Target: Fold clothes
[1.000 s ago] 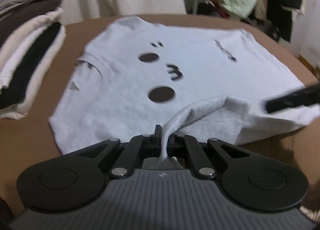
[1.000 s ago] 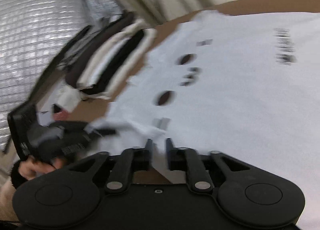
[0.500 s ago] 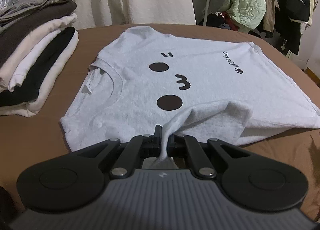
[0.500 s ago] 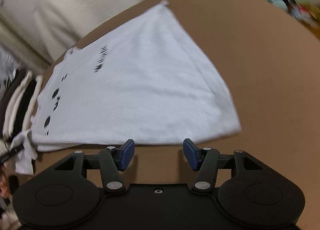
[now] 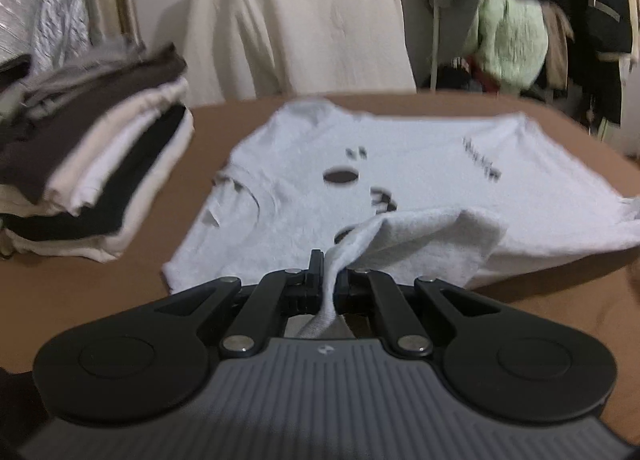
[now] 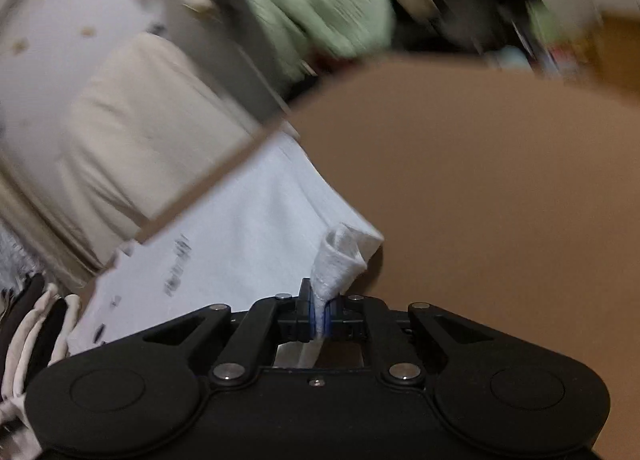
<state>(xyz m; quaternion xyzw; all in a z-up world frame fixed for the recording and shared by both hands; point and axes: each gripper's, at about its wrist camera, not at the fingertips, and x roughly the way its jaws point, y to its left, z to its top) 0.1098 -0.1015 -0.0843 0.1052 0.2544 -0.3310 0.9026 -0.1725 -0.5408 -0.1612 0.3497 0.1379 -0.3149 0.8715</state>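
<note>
Brown tabletop fills the lower part of both views, with hanging clothes and a cream garment against the wall beyond it. Low over the near edge of that surface, the left gripper points forward and level, its jaws pressed together on a pinch of the white T-shirt; the fabric rises from the jaws in a raised fold that drapes back over the printed front. Farther along the shirt, the right gripper is tilted, its view canted and blurred, and its blue-padded fingers are clamped on a bunched corner of the same T-shirt, which stands up in a small cone just above the jaws. Otherwise the shirt lies flat, face up, on the table. Left of it sits a stack of folded clothes, near the shirt's collar but apart from it.
</note>
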